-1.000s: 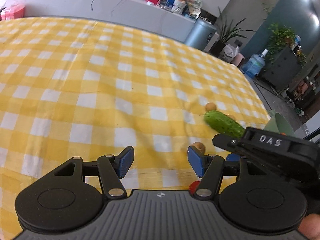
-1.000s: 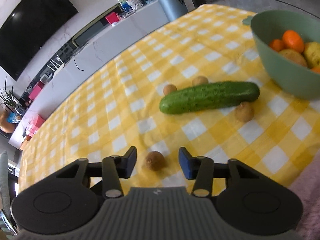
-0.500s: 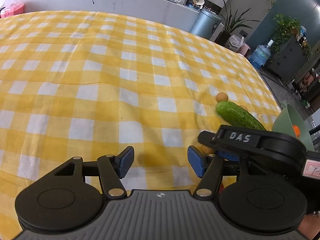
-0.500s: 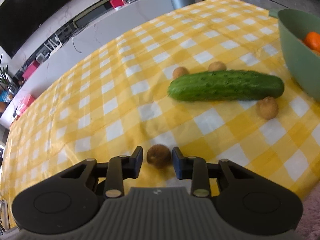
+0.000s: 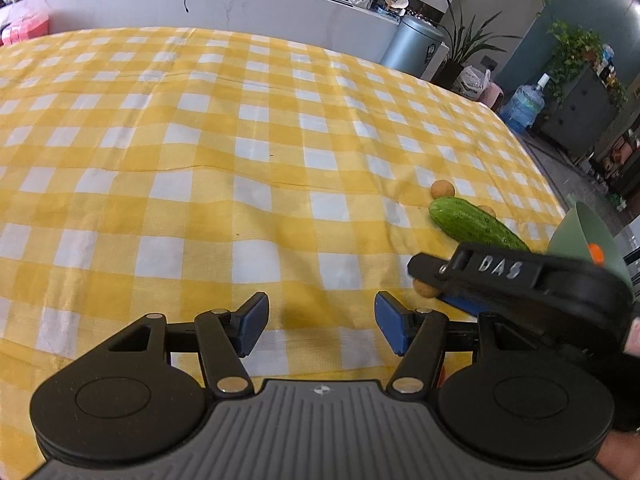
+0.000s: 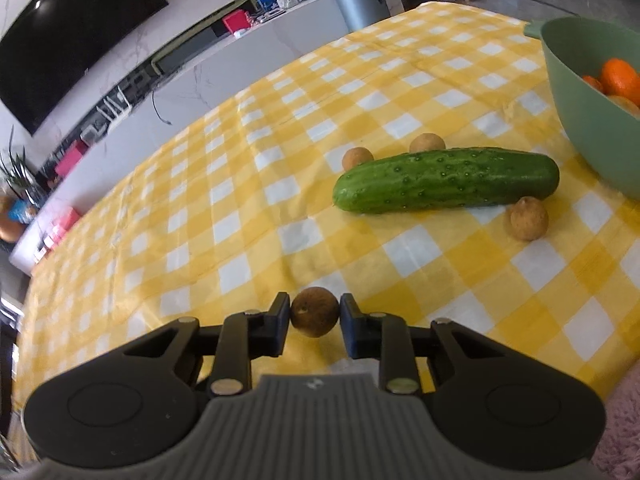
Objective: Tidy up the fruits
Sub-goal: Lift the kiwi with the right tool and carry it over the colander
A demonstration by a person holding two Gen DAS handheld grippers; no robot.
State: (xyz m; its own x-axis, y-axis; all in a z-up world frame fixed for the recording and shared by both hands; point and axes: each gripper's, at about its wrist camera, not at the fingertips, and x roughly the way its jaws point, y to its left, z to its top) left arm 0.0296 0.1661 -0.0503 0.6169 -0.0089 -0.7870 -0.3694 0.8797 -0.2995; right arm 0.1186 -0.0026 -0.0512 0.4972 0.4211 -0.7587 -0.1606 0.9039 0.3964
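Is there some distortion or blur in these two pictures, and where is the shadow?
Left wrist view: fisheye bends the tablecloth edge; sharp; faint shadow between the left gripper fingers. Right wrist view: left edge smeared; the longan in the right gripper is sharp; soft shadow under the cucumber.

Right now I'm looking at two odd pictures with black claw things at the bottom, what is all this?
Those are two handheld grippers, each with a camera looking along its fingers. One picture is from the left gripper, open over a yellow checked tablecloth. The other is from the right gripper, closed on a small brown round fruit. On the cloth lie a cucumber and three more small brown fruits, one here. A green bowl at the right holds oranges.
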